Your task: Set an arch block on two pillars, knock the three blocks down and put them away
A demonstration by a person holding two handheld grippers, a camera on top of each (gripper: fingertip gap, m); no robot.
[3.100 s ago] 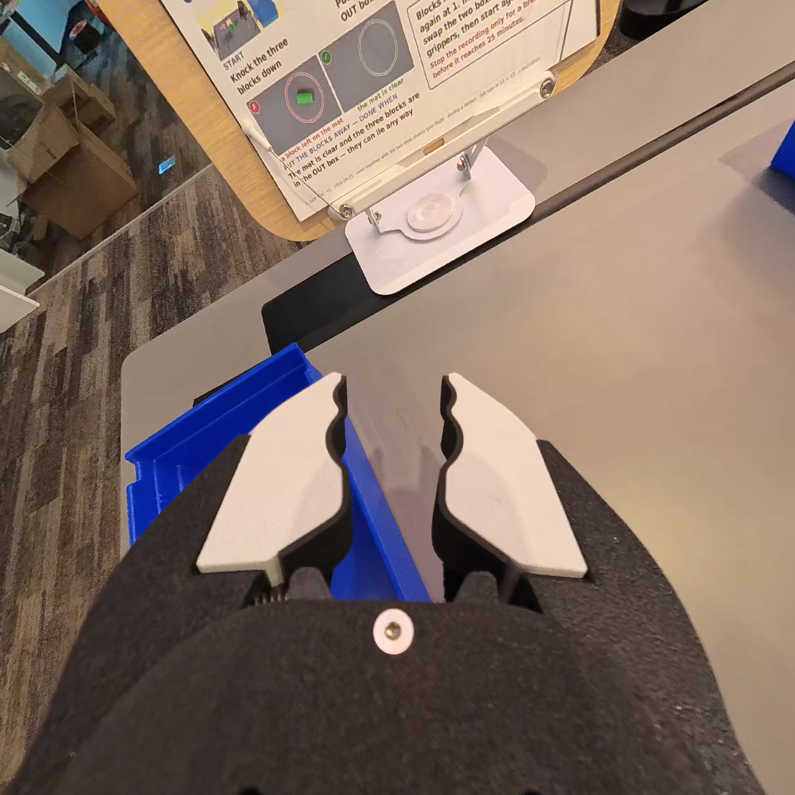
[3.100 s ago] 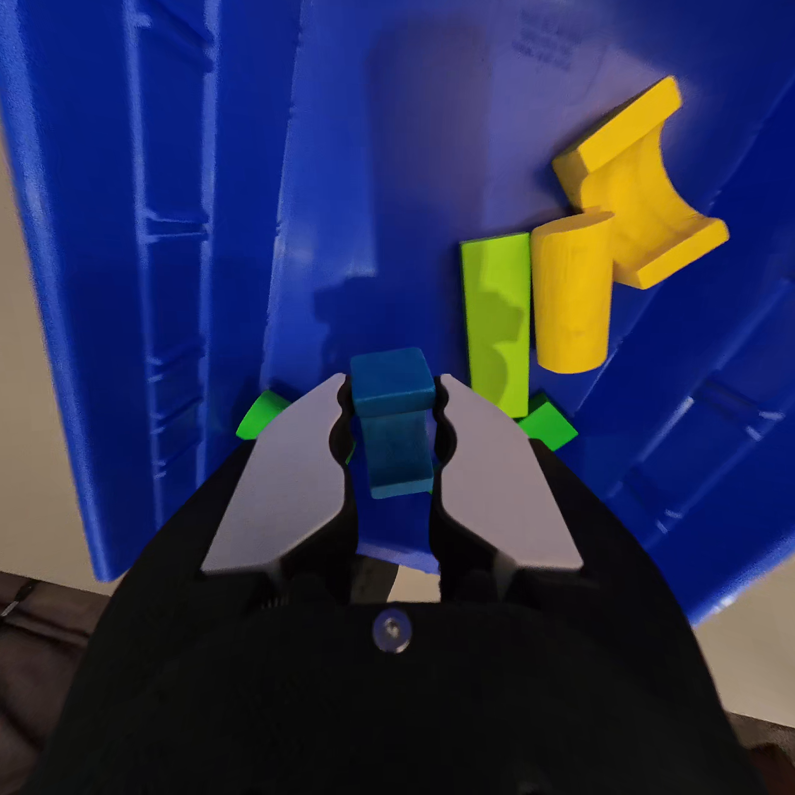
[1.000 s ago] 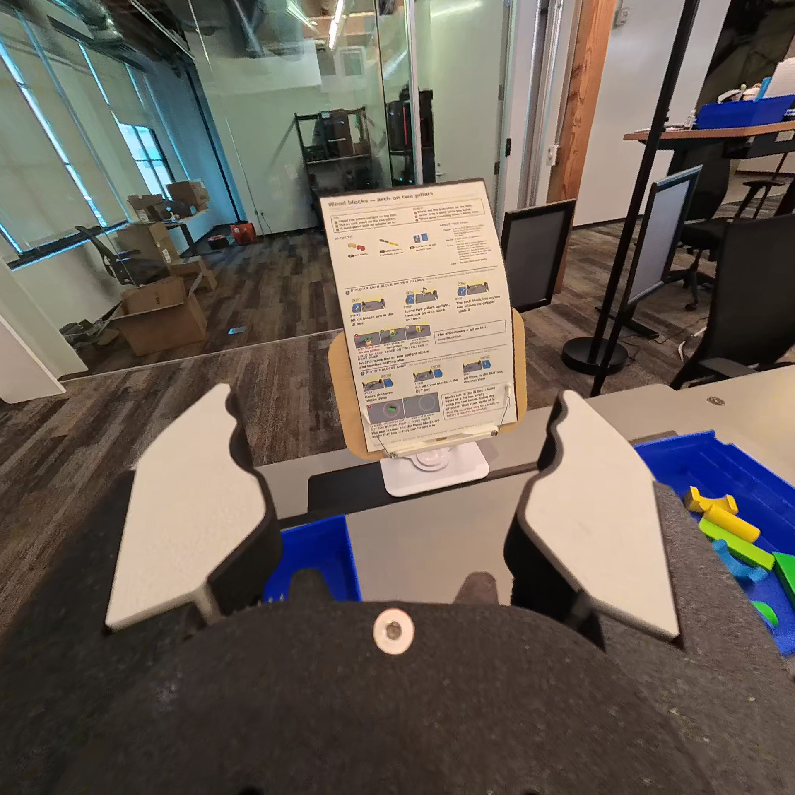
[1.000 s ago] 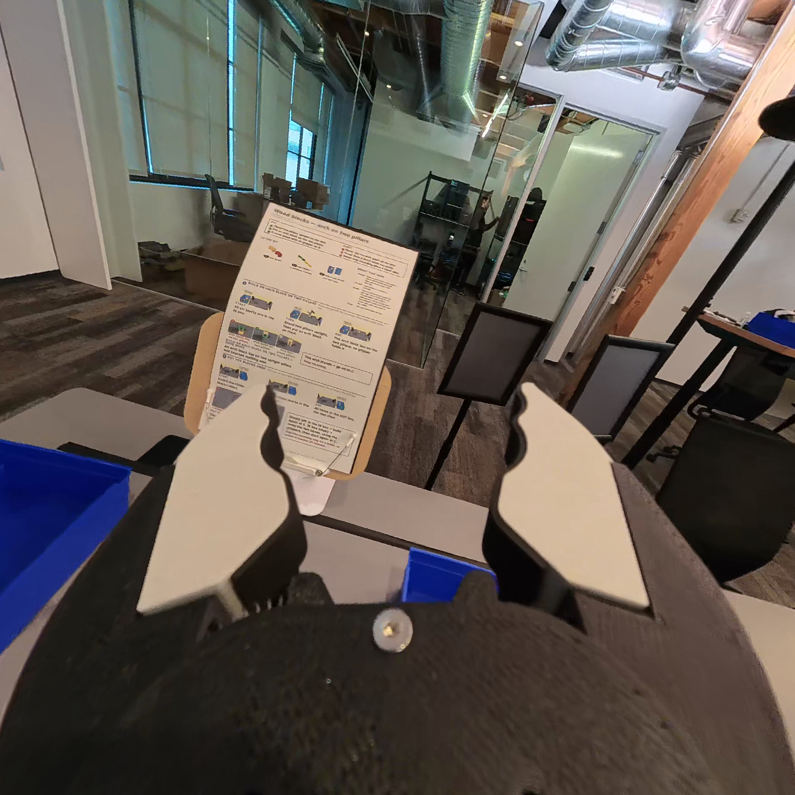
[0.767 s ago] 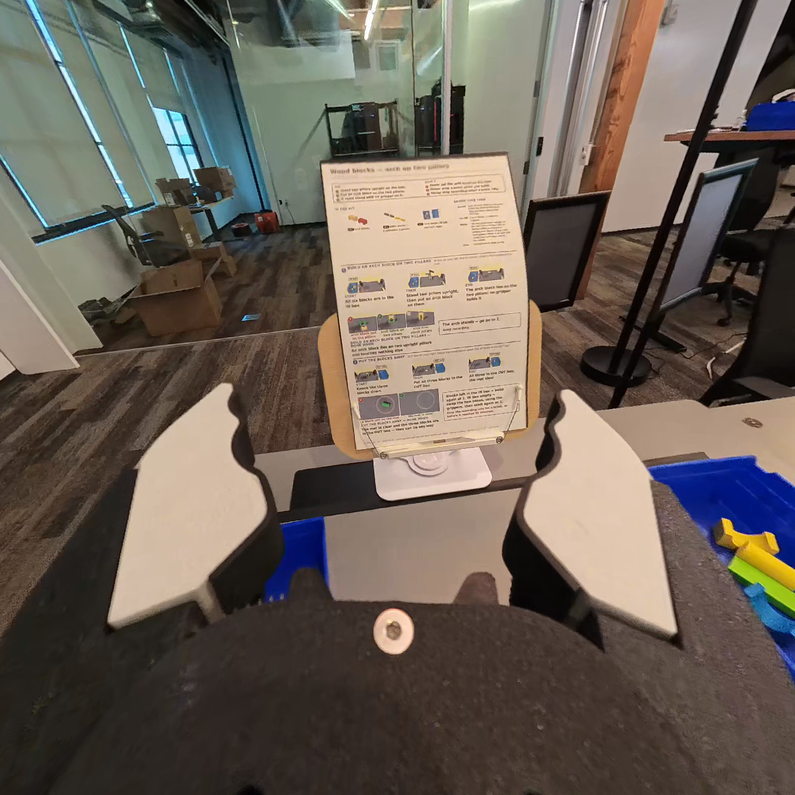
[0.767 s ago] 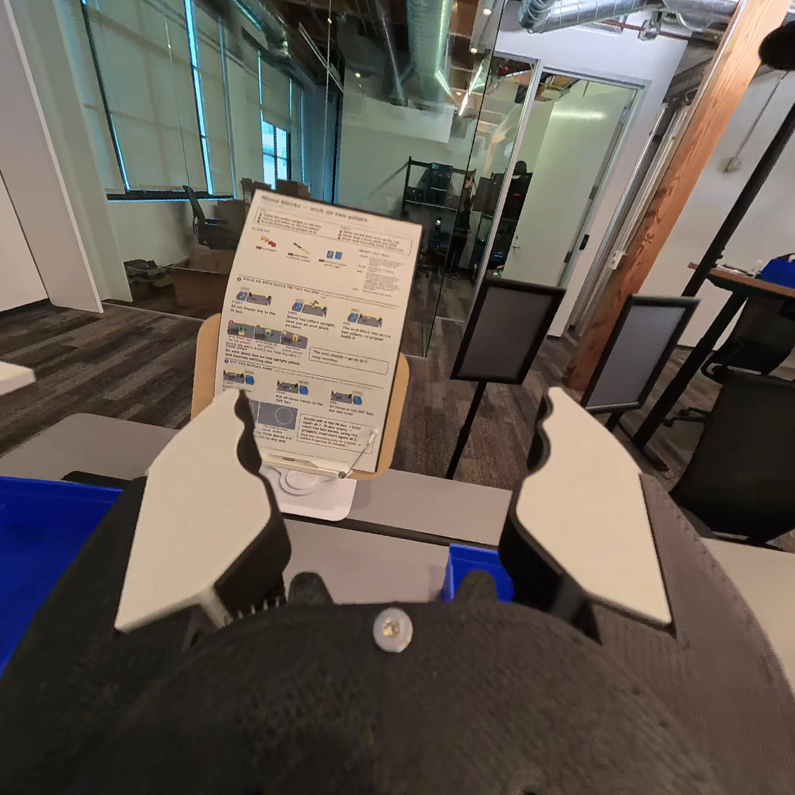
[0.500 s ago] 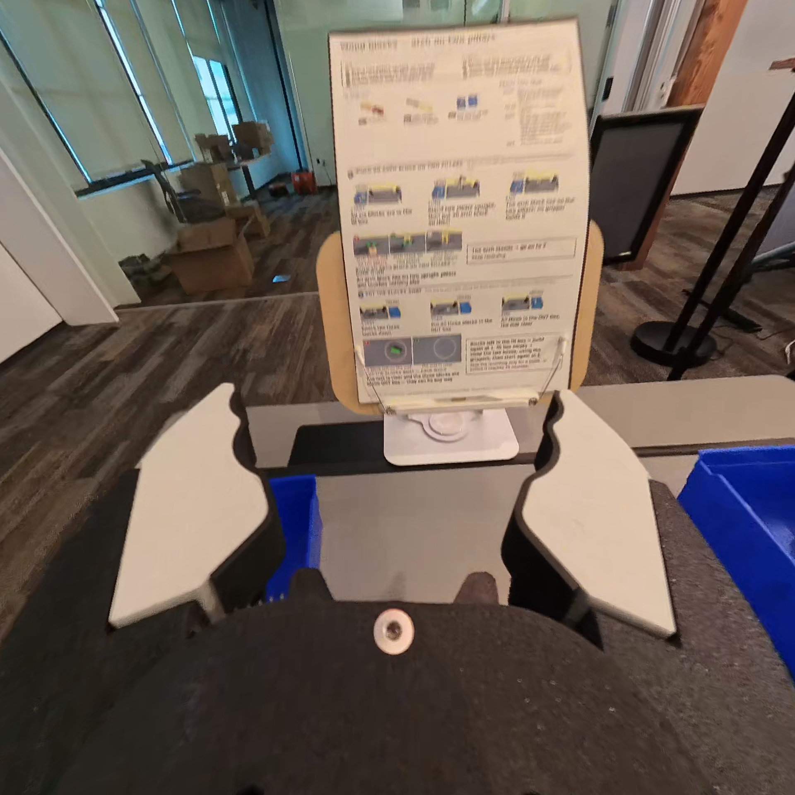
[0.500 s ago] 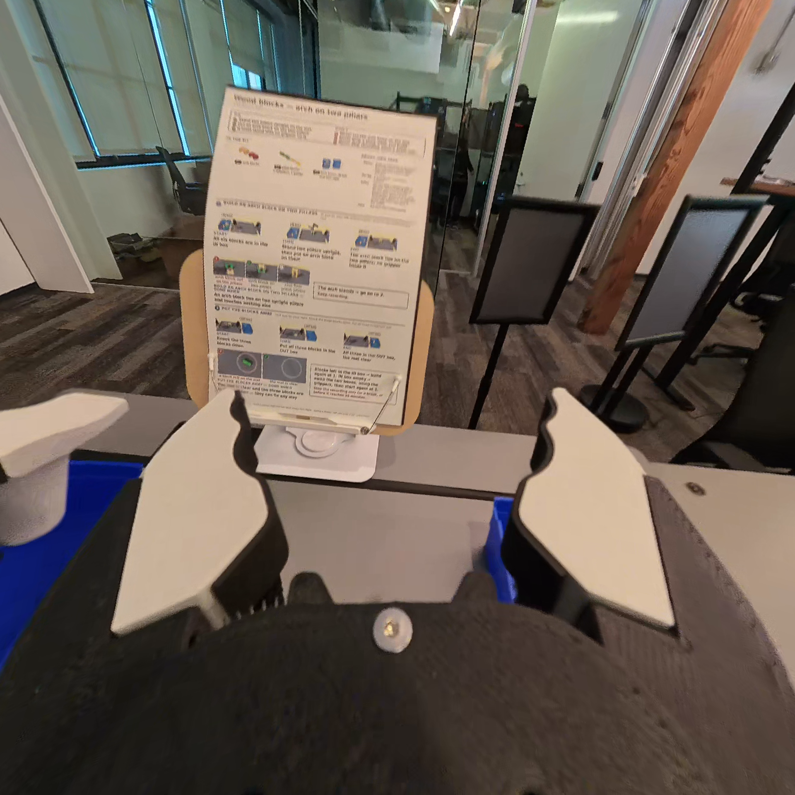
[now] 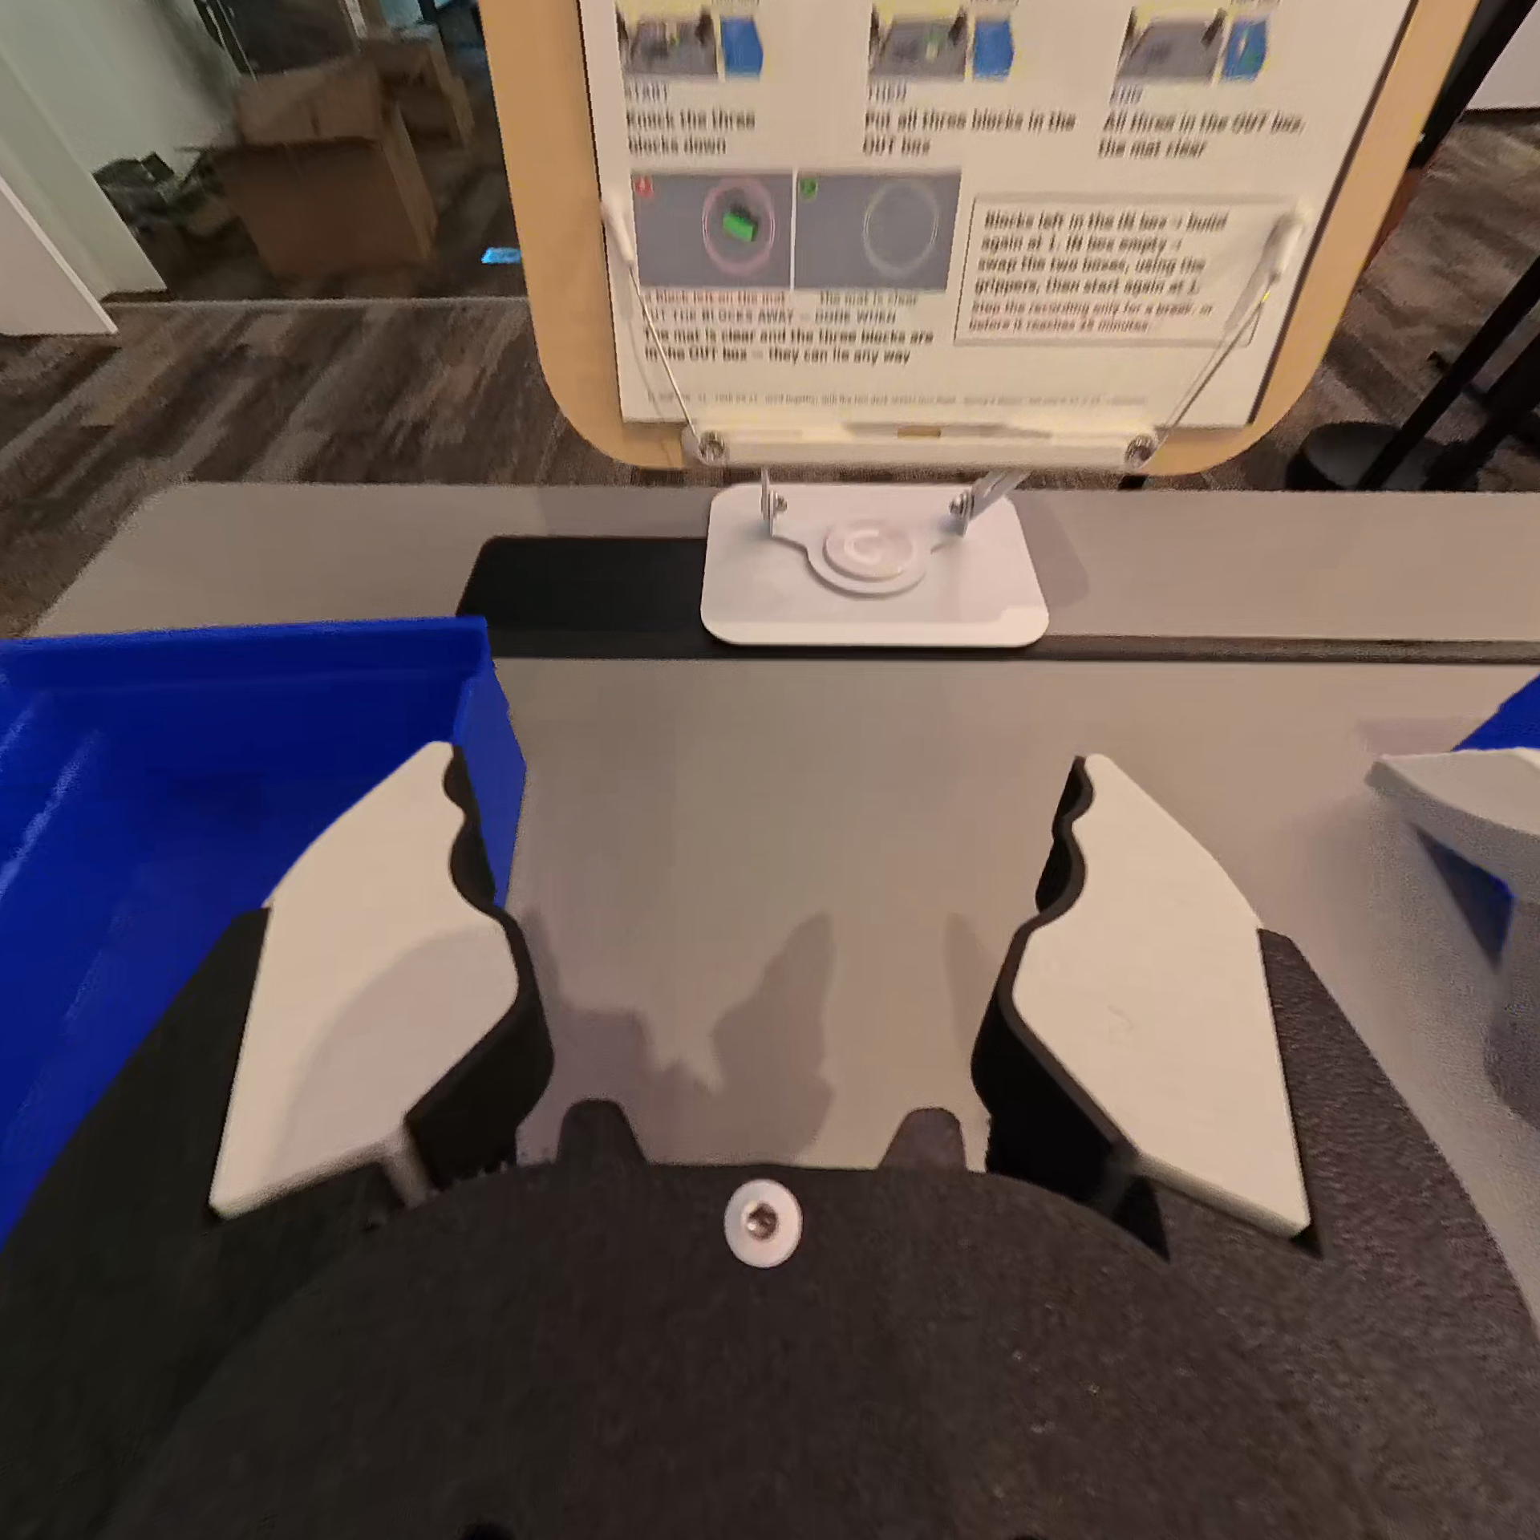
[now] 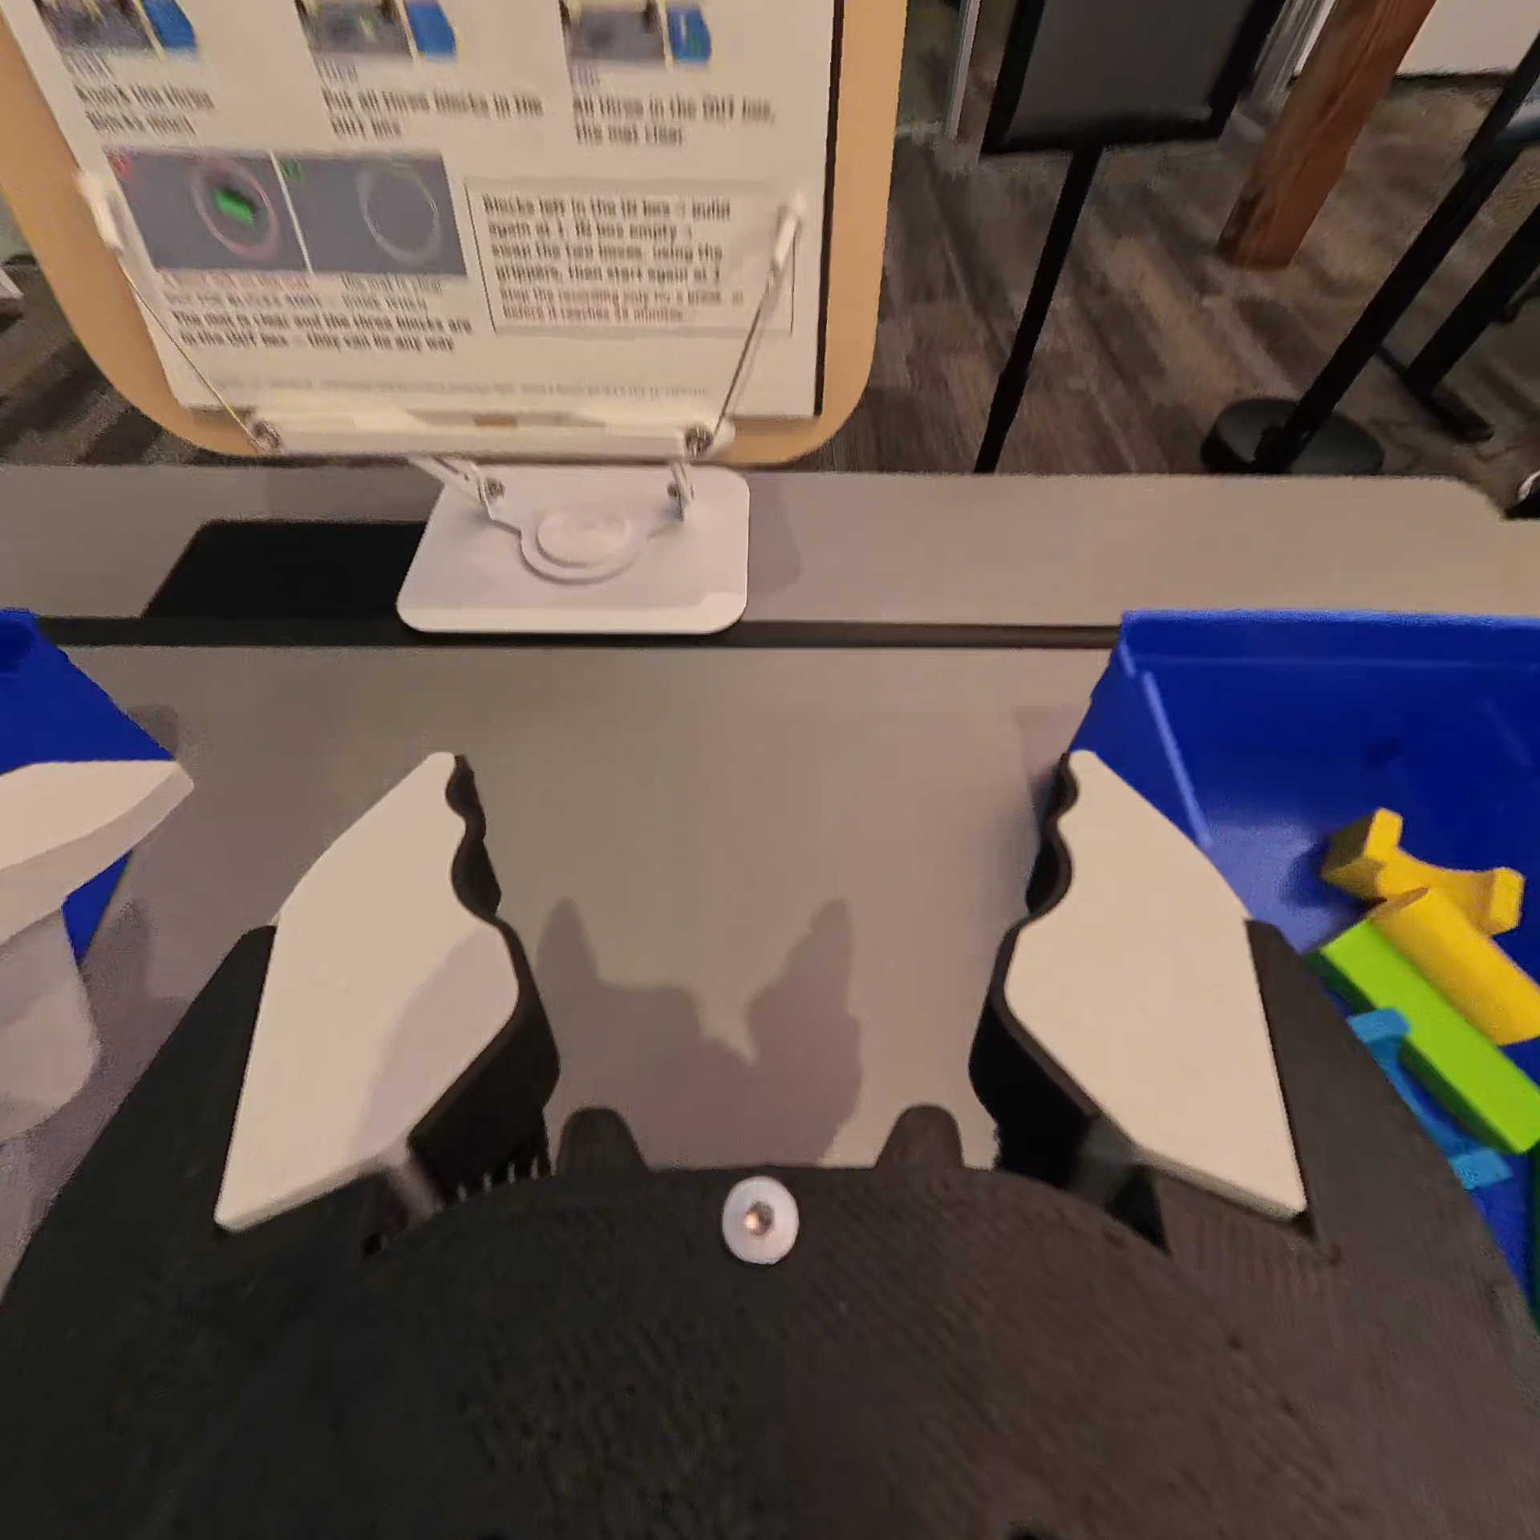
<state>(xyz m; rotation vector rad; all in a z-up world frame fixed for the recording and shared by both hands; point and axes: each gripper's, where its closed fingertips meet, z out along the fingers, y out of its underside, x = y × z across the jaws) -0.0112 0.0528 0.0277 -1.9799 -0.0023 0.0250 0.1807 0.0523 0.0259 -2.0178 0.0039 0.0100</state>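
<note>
The grey surface (image 10: 750, 750) fills the middle of both views, bare between the two bins, which I take to be kept clear as the building spot. At the top of each frame an instruction sheet on a white stand (image 10: 575, 558) faces the person, set to be read while working. A blue bin (image 9: 208, 750) sits at the left edge of the left wrist view; what it holds cannot be told. Another blue bin (image 10: 1333, 733) at the right edge of the right wrist view holds the blocks: a yellow arch block (image 10: 1400, 875) lying on its side, a yellow cylinder pillar (image 10: 1467, 958) and a green flat block (image 10: 1433, 1042), both with long axes running from upper left to lower right, and a blue block (image 10: 1383, 1029) partly hidden beneath. The left gripper (image 9: 762, 842) and right gripper (image 10: 758, 842) hover over the surface, fingers spread wide and holding nothing, probably ready to start a pick.
</note>
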